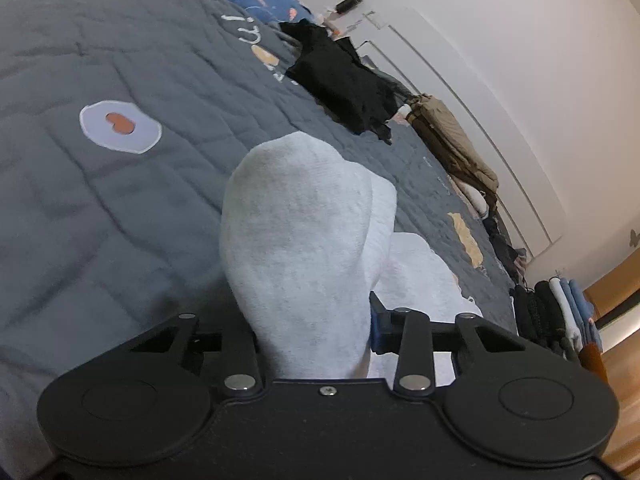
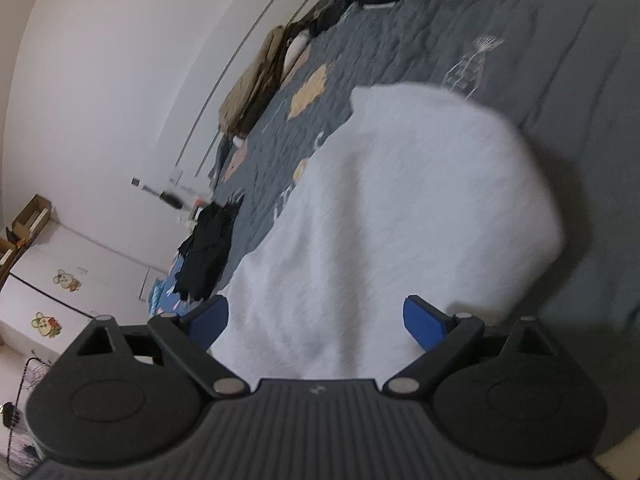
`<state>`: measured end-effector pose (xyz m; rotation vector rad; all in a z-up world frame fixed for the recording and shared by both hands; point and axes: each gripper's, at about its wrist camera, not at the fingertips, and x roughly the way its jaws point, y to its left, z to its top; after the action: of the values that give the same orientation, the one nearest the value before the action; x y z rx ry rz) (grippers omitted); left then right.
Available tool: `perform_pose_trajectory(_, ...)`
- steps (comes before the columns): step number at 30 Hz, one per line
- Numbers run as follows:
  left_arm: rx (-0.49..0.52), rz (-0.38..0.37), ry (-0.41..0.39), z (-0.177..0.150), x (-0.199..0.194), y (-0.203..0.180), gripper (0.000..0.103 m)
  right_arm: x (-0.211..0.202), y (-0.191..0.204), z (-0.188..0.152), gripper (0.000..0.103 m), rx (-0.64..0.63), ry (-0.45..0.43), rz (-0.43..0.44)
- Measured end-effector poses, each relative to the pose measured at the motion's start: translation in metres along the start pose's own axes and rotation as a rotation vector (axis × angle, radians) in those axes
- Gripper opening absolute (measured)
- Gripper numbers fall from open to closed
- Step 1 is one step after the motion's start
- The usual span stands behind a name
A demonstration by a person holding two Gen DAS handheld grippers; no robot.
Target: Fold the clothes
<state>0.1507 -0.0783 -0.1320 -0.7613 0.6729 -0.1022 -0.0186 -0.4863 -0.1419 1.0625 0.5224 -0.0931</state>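
In the left wrist view, the grey quilt [image 1: 100, 200] fills the left and centre of the frame, a pale oval patch [image 1: 120, 126] sewn on it at mid left. At lower centre the left gripper [image 1: 312, 336] has its jaws drawn narrow on a white sock [image 1: 300, 232], whose rounded toe rises up the middle of the frame; the pads press its sides. Just right of it lies another white piece [image 1: 420, 276]. Black clothes [image 1: 344, 80] sit at upper centre, folded clothes [image 1: 560, 312] at the far right edge.

In the right wrist view, black clothes [image 2: 208, 248] lie at centre left. The right gripper [image 2: 316, 324], at the bottom, has its blue pads [image 2: 424, 328] wide apart; a white sock [image 2: 400, 220] spreads between them across the centre, blurred, and neither pad presses it.
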Motion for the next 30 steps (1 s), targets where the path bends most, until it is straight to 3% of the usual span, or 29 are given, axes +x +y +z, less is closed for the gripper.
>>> perform_pose_trajectory(11,-0.046,0.041,0.013,0.002,0.004,0.002,0.035,-0.025,-0.044,-0.009,0.094,0.066,-0.037,-0.084)
perform_pose_trajectory(20,-0.064,0.044,0.021,0.002,0.005,0.006,0.035,0.006,-0.068,-0.011,0.094,0.181,-0.023,-0.066)
perform_pose_trajectory(30,-0.070,0.045,0.031,0.002,0.006,0.008,0.035,0.037,-0.067,-0.002,0.095,0.210,-0.083,-0.024)
